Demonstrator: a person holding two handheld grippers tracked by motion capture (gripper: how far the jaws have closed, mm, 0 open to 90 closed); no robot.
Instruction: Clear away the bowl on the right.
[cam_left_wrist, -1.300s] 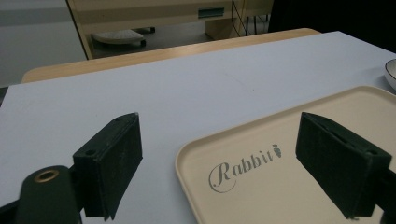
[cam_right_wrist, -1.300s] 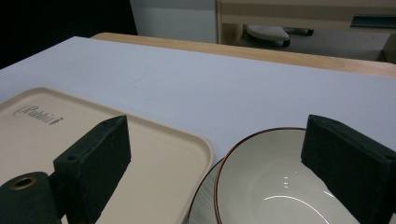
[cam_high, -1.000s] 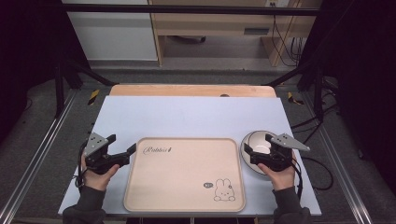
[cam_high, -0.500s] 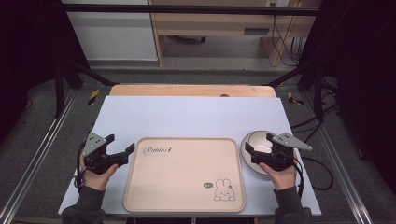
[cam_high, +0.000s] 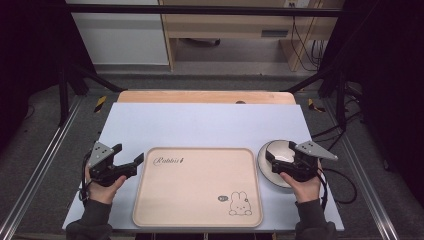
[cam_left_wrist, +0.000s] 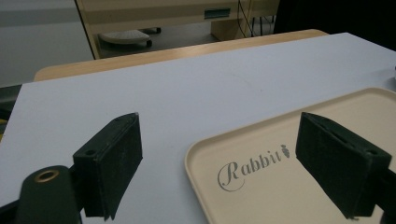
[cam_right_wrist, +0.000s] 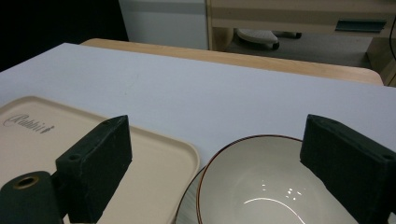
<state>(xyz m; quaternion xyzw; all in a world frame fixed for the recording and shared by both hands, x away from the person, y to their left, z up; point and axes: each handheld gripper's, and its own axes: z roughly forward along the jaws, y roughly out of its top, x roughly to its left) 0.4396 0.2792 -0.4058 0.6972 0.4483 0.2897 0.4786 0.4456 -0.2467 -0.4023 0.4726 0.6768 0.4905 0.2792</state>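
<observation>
A beige tray (cam_high: 197, 185) with "Rabbit" lettering and a small rabbit drawing lies at the front middle of the pale blue table (cam_high: 200, 122). My left gripper (cam_high: 129, 154) is open just left of the tray's near-left corner. In the left gripper view the left gripper (cam_left_wrist: 219, 121) has wide-apart jaws that frame that corner of the tray (cam_left_wrist: 299, 186). A white bowl (cam_high: 276, 159) with a dark rim stands right of the tray. My right gripper (cam_high: 275, 161) is open over its right side. The right gripper (cam_right_wrist: 217, 123) has one jaw on each side of the bowl (cam_right_wrist: 261, 191).
A grey plate rim (cam_right_wrist: 187, 205) shows under the bowl, next to the tray's edge (cam_right_wrist: 154, 163). A wooden board (cam_high: 205, 96) runs along the table's far edge. Black frame posts and cables stand on the floor at both sides. The far half of the table is bare.
</observation>
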